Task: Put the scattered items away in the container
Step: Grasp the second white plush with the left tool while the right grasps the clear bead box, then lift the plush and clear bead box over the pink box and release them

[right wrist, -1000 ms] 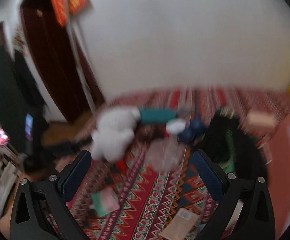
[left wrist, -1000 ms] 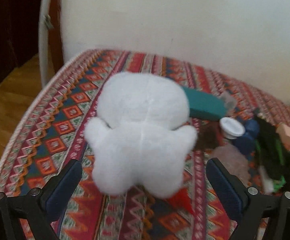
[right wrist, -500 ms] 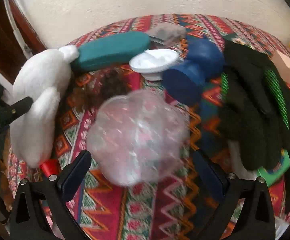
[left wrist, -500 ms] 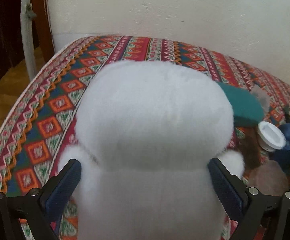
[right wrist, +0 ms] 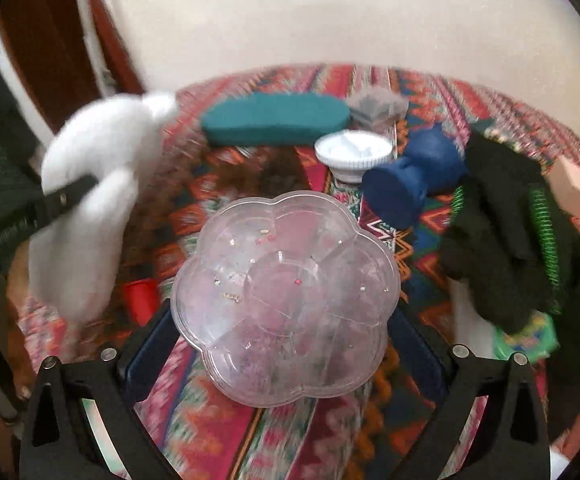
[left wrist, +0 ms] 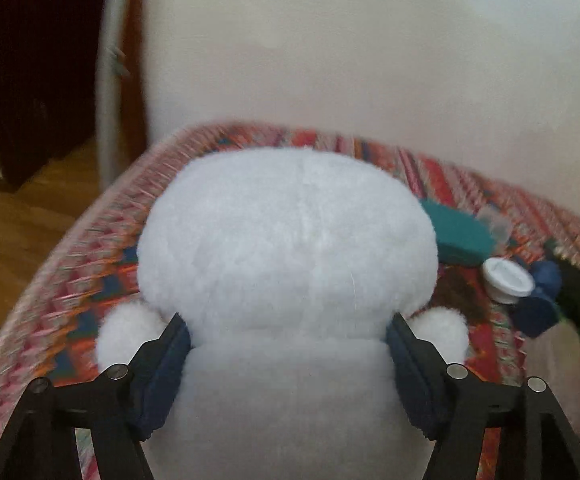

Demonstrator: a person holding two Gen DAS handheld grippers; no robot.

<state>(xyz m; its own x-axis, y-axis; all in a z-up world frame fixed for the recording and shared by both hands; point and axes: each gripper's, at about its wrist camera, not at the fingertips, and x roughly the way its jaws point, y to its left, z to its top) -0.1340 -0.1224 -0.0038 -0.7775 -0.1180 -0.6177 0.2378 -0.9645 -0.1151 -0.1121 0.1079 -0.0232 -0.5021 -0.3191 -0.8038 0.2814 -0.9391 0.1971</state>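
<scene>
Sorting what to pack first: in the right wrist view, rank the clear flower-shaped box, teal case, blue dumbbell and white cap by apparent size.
1. Clear flower-shaped box, though it sits nearest the camera, which inflates it.
2. Teal case.
3. Blue dumbbell, close to the case in apparent size, so that order is unsure.
4. White cap.

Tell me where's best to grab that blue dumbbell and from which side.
Probably the narrow middle of the blue dumbbell, from above, fingers straddling it crosswise. It lies on its side with both ends wider than the middle, so they should stop it slipping out.
</scene>
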